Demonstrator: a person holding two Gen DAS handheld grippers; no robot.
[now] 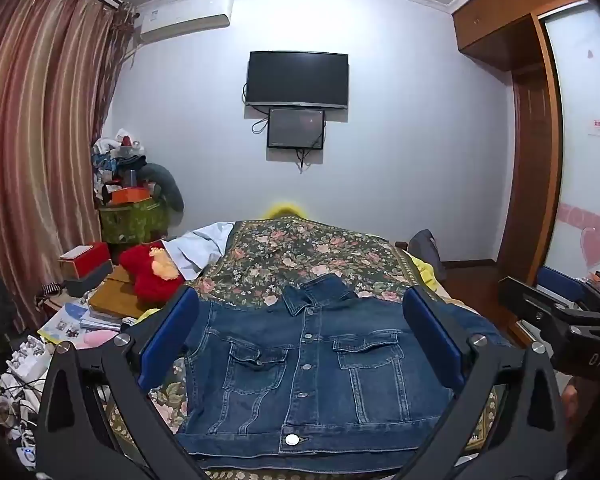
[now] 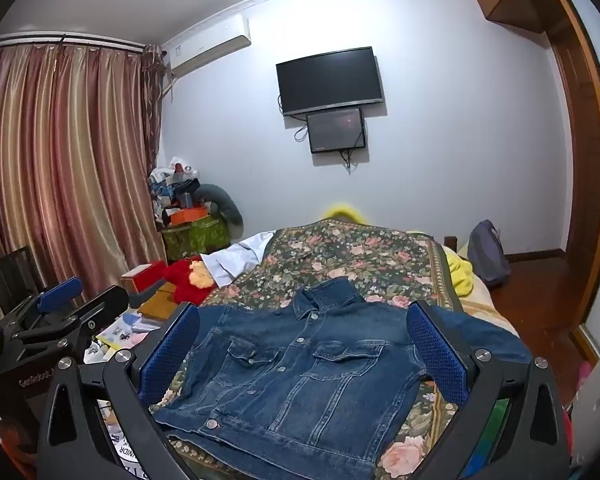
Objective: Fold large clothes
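Observation:
A blue denim jacket [image 1: 308,372] lies flat, front up and buttoned, on the floral bedspread [image 1: 312,256], collar away from me; it also shows in the right wrist view [image 2: 300,376]. My left gripper [image 1: 300,340] is open and empty, held above the jacket's chest, its blue pads [image 1: 168,336] wide apart. My right gripper [image 2: 304,344] is also open and empty above the jacket, with blue pads [image 2: 436,352] spread. Each gripper shows at the edge of the other's view: the right [image 1: 560,312], the left [image 2: 60,312].
Left of the bed is clutter: a red plush toy [image 1: 148,272], boxes [image 1: 86,264], books and a green-covered stand piled with things [image 1: 134,216]. A white garment [image 1: 200,248] lies at the bed's left. A wardrobe [image 1: 540,160] stands right. A TV [image 1: 298,78] hangs on the far wall.

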